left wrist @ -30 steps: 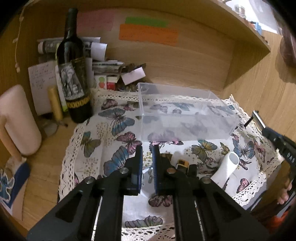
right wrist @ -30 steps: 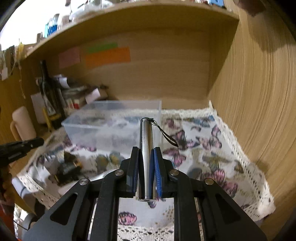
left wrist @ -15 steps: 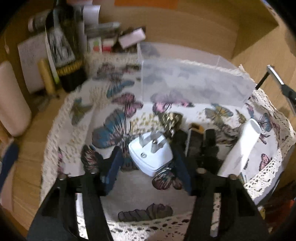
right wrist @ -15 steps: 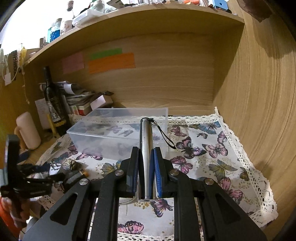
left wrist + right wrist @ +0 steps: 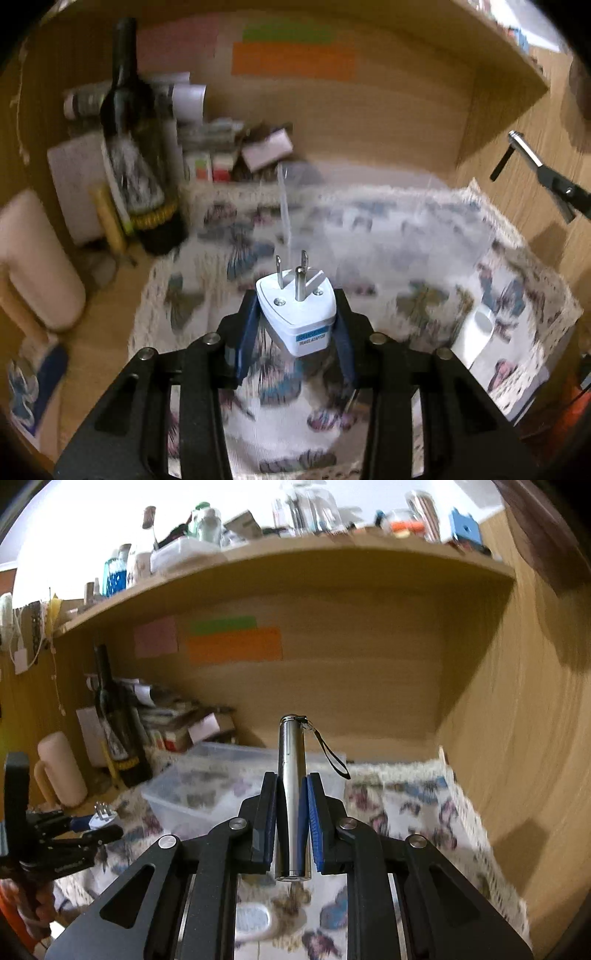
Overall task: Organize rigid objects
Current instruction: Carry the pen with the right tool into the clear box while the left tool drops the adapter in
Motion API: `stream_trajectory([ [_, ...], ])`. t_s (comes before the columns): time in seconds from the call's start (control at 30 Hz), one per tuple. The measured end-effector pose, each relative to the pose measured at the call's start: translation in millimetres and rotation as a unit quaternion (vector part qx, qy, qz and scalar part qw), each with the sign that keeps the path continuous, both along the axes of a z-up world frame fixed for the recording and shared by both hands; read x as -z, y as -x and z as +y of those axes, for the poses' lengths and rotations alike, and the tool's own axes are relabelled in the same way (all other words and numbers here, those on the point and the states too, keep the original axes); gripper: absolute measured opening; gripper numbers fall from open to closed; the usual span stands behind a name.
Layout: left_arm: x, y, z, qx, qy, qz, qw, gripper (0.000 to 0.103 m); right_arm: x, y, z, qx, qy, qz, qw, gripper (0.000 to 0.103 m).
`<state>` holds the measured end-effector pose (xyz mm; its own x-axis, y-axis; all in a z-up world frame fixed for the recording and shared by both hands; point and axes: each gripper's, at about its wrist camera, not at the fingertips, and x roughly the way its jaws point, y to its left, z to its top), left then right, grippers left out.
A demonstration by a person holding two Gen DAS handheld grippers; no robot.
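My left gripper point(image 5: 297, 314) is shut on a white travel adapter plug point(image 5: 297, 317), prongs pointing forward, lifted above the butterfly cloth point(image 5: 288, 424). My right gripper point(image 5: 291, 794) is shut on a silver metal flashlight point(image 5: 291, 775) with a black wrist strap, held upright in the air. A clear plastic box point(image 5: 221, 782) stands on the cloth ahead; it also shows blurred in the left wrist view point(image 5: 388, 236). The left gripper with the plug shows at the left of the right wrist view point(image 5: 99, 819). A white tube-like object point(image 5: 476, 332) lies on the cloth at right.
A dark wine bottle point(image 5: 136, 147), papers and small boxes point(image 5: 229, 155) crowd the back left. A pink roll point(image 5: 33, 258) stands at left. Wooden walls close the back and right; a loaded shelf point(image 5: 295, 561) hangs overhead.
My left gripper opened, dropped around the white plug, shut on it and lifted it. My right gripper with the flashlight rose and tilted up.
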<state>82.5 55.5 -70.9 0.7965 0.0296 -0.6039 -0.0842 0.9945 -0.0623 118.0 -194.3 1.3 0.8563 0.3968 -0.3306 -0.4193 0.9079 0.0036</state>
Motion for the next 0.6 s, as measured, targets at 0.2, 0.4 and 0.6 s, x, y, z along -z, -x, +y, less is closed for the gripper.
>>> stream_trajectory([
  [0.2, -36.5, -30.9, -3.5, 0.014, -0.008, -0.029, 0.9994, 0.038, -11.4, -23.7, 13.6, -0.011, 0.014, -0.008, 1.000, 0.014],
  [0.4, -47.6, -77.0, -9.0, 0.031, -0.008, -0.017, 0.9993, 0.038, -0.6, -59.1, 29.5, -0.017, 0.033, 0.021, 0.999, 0.014],
  [0.6, -32.1, -116.5, -16.9, 0.048, -0.004, 0.024, 0.9986, 0.038, 23.1, -92.4, 44.7, -0.013, 0.066, 0.069, 0.995, 0.014],
])
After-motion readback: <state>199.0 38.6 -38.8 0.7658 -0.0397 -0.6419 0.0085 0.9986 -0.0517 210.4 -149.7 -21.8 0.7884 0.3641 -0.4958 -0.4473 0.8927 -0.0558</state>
